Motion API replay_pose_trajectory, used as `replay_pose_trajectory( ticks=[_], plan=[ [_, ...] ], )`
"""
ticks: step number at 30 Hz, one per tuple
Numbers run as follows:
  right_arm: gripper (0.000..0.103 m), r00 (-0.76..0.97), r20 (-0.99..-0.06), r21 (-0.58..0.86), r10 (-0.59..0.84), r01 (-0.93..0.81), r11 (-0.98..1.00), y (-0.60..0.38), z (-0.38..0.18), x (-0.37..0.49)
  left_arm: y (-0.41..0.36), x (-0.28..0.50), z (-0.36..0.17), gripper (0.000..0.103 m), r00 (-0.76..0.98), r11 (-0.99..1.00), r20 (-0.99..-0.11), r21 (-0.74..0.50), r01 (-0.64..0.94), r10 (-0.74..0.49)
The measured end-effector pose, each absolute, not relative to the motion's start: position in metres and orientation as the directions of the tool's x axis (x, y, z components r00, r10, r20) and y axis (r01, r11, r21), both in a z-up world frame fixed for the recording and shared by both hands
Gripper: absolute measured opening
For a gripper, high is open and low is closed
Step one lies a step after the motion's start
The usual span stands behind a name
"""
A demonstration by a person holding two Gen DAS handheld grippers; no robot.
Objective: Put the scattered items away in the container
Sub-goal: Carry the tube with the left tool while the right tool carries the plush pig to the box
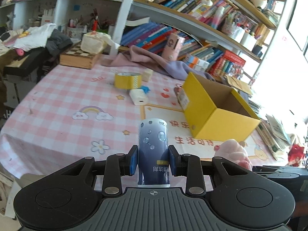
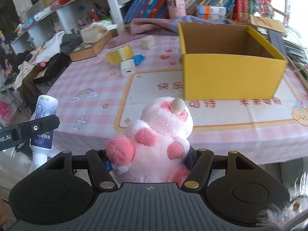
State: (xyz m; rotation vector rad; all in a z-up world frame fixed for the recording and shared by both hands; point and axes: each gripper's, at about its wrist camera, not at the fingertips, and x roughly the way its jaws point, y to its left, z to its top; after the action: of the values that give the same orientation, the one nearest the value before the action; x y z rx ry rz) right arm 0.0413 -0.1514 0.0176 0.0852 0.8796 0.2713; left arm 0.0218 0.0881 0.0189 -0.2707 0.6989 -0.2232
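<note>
My left gripper (image 1: 153, 159) is shut on a blue bottle (image 1: 153, 148), held upside down above the table's near edge; it also shows in the right wrist view (image 2: 44, 119). My right gripper (image 2: 149, 161) is shut on a pink plush toy (image 2: 157, 134), held before the table edge; the toy also shows in the left wrist view (image 1: 234, 152). The open yellow cardboard box (image 2: 231, 77) stands on the table ahead of the right gripper, and to the right in the left wrist view (image 1: 217, 107). A yellow tape roll (image 1: 128, 79), a white charger (image 1: 138, 96), a blue item (image 2: 138, 59) and a cream block (image 2: 147, 42) lie on the table.
The table has a pink checked cloth (image 1: 67, 96). A purple cloth (image 1: 154, 59), a chessboard box (image 1: 80, 57) and a pink canister (image 1: 173, 46) lie at the back. Bookshelves (image 1: 192, 3) stand behind. Stacked books (image 1: 273, 134) lie right of the box.
</note>
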Motion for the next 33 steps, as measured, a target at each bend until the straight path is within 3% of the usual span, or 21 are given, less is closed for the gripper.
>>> replay_pose_trajectory(
  ticks=[18, 33],
  plan=[
    [0.063, 0.628, -0.772, 0.158, 0.104, 0.031, 0.987, -0.226, 0.018, 0.004, 0.019, 0.034, 0.012, 0.031, 0.642, 0.88, -0.603, -0.359, 0.311, -0.473],
    [0.063, 0.608, -0.792, 0.175, 0.051, 0.146, 0.974, -0.268, 0.01, 0.008, -0.027, 0.054, 0.011, 0.031, 0.584, 0.855, -0.625, -0.34, 0.393, -0.517]
  ],
)
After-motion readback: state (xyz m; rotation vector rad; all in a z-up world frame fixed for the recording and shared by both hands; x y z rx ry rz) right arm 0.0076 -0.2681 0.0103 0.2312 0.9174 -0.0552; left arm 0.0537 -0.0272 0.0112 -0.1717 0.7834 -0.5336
